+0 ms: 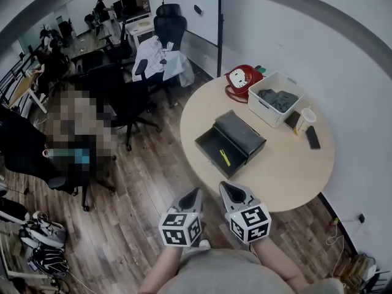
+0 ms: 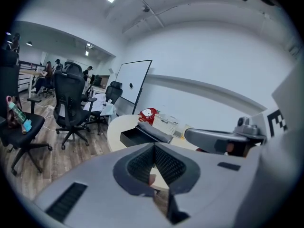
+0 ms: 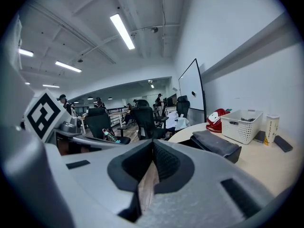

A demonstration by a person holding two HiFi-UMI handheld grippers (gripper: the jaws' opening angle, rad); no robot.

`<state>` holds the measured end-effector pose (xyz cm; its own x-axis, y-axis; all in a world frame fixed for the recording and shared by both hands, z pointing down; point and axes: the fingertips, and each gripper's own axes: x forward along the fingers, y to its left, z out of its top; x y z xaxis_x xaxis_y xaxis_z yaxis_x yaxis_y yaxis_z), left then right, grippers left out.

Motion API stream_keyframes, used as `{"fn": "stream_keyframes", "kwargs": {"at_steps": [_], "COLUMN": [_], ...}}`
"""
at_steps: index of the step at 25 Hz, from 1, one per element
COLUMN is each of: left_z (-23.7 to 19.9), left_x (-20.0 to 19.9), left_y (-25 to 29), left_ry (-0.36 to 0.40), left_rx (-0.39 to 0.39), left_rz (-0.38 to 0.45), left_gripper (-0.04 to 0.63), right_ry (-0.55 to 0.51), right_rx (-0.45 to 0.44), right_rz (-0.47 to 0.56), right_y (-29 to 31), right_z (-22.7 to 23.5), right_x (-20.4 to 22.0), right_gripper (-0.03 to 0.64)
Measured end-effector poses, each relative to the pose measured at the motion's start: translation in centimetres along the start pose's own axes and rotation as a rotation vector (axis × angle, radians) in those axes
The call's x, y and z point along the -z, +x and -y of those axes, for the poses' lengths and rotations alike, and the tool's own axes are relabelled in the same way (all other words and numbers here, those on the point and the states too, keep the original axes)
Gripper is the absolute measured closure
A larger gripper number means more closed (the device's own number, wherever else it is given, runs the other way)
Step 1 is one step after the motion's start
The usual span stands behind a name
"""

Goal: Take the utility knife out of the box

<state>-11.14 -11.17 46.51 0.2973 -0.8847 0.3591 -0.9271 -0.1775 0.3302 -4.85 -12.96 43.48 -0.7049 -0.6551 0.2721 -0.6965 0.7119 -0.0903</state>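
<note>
A black box [image 1: 229, 143] lies open on the round table [image 1: 288, 170], its lid tilted back. A yellow utility knife [image 1: 225, 158] rests inside the box's tray. Both grippers hover side by side off the table's near edge, short of the box. My left gripper [image 1: 195, 192] is shut with nothing in it, its jaws meeting at their tips [image 2: 154, 145]. My right gripper [image 1: 228, 187] is also shut and empty [image 3: 153, 141]. The box [image 2: 142, 136] appears ahead in the left gripper view and, in the right gripper view, the box [image 3: 216, 145] sits to the right.
Behind the box stand a white basket [image 1: 275, 98] holding grey cloth, a red cartoon-face item [image 1: 242, 80], a paper cup [image 1: 304, 120] and a dark phone [image 1: 313, 137]. Black office chairs [image 1: 131, 97] crowd the wooden floor to the left. A white wall runs close behind the table.
</note>
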Motion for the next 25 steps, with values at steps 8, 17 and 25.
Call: {"fn": "stream_keyframes", "kwargs": {"at_steps": [8, 17, 25], "left_z": [-2.9, -4.2, -6.3], "left_x": [-1.0, -0.4, -1.0], "left_y": [2.2, 6.5, 11.2], "left_ry": [-0.008, -0.033, -0.047], "left_rx": [0.004, -0.003, -0.026], "left_rz": [-0.013, -0.054, -0.086], "left_gripper": [0.592, 0.592, 0.592], "right_ry": [-0.019, -0.051, -0.083], "right_rx": [0.054, 0.111, 0.092], "right_rz": [-0.031, -0.117, -0.230], "right_y": [3.6, 6.7, 11.6], "right_z": [2.2, 7.5, 11.7], "right_x": [0.2, 1.8, 3.3], "right_gripper": [0.617, 0.617, 0.617]}}
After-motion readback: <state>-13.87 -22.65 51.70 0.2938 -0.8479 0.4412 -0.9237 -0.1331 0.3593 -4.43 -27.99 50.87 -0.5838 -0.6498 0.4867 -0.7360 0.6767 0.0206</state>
